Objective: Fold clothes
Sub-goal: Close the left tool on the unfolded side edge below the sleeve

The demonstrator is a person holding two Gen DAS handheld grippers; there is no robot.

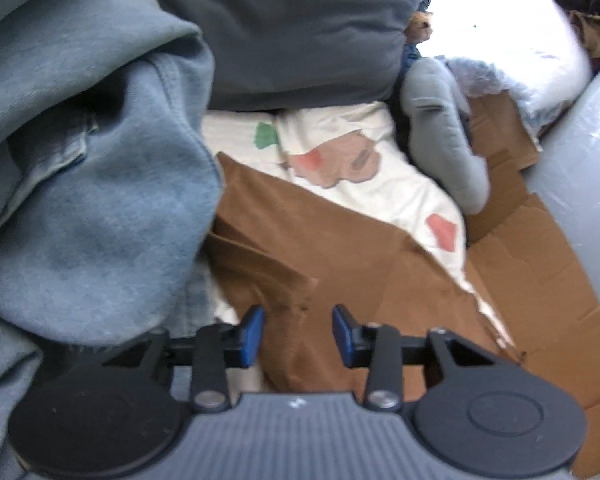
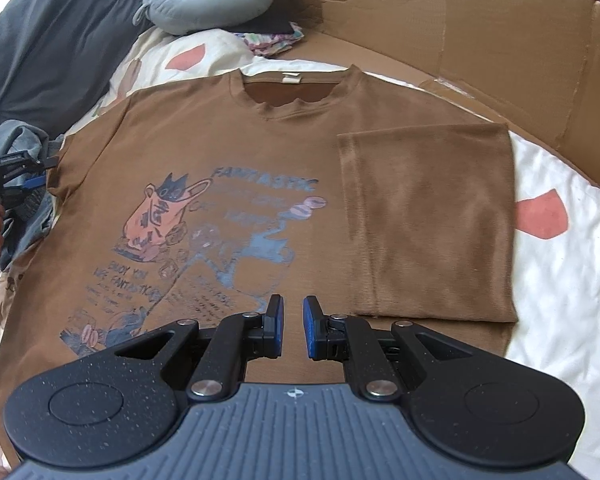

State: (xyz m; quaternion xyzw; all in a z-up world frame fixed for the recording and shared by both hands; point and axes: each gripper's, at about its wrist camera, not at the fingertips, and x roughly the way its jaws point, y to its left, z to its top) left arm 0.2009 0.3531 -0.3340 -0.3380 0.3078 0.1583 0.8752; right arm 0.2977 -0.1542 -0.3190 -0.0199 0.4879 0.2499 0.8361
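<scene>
The brown T-shirt lies flat, print up, mid-frame on the bed, its right sleeve folded in to make it narrower, while the left gripper and right gripper hover over it, jaws released, holding nothing.

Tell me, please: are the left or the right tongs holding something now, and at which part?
Nothing is held. The left tongs and the right tongs are both open and empty above the brown T-shirt.
</scene>
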